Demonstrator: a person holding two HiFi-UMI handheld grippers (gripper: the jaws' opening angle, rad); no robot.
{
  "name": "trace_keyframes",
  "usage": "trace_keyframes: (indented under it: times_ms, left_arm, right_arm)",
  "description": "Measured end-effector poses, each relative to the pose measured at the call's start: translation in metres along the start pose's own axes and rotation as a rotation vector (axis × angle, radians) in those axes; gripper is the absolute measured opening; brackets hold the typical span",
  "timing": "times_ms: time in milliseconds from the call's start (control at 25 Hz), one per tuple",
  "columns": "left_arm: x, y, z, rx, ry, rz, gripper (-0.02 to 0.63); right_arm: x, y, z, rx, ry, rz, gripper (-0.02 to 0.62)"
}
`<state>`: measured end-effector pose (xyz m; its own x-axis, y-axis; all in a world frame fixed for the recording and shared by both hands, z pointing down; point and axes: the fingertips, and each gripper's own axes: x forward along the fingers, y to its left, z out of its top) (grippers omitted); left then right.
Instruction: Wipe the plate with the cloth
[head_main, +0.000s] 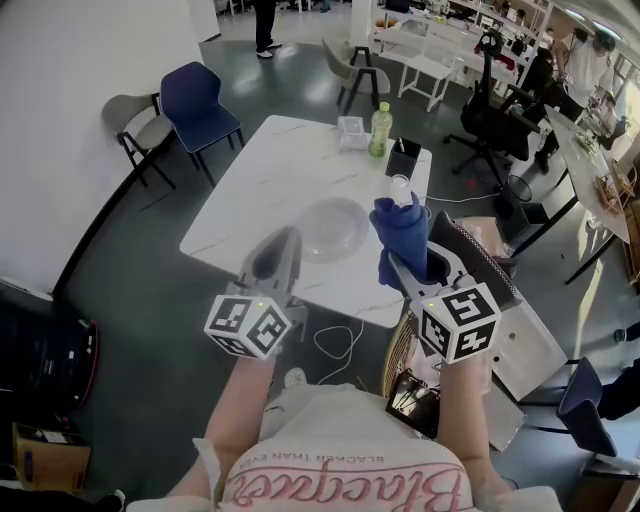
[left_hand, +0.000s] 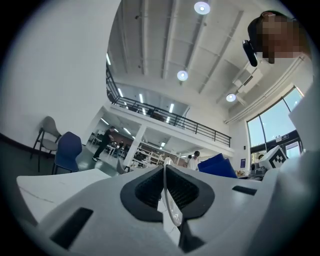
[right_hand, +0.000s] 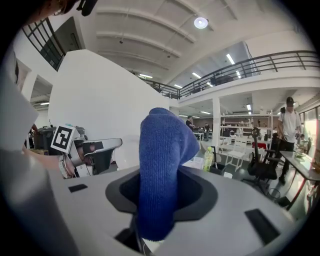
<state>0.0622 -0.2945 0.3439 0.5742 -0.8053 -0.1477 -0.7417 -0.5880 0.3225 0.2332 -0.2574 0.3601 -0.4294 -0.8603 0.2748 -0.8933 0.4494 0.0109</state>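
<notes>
Clear plate (head_main: 335, 228): over the near half of the white table (head_main: 255, 170), rim pinched in the left gripper (head_main: 283, 245); edge-on in the left gripper view (left_hand: 166, 200).
Left fingers (left_hand: 192, 192): pressed together on the thin plate rim, with nothing else between them.
Blue cloth (head_main: 400, 235): standing up out of the right gripper (head_main: 403, 268), above the near right corner of the table and just beside the plate; contact with the plate not clear.
Right fingers (right_hand: 200, 192): clamped on the lower part of the cloth (right_hand: 160, 190), its top folded over above them.
Green bottle (head_main: 379, 130): upright at the far edge of the table, a black box (head_main: 403, 157) just beside it.
Blue chair (head_main: 197, 105): beyond the far left corner of the table.
</notes>
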Motion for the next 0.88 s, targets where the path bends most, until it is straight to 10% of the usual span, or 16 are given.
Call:
trace_keyframes:
  times_ms: [880]
  left_arm:
    - [-0.0024, 0.0046, 0.0035, -0.052, -0.019, 0.013, 0.015]
  right_arm:
    - [0.0048, 0.0069, -0.0063, 0.038, 0.011, -0.061, 0.132]
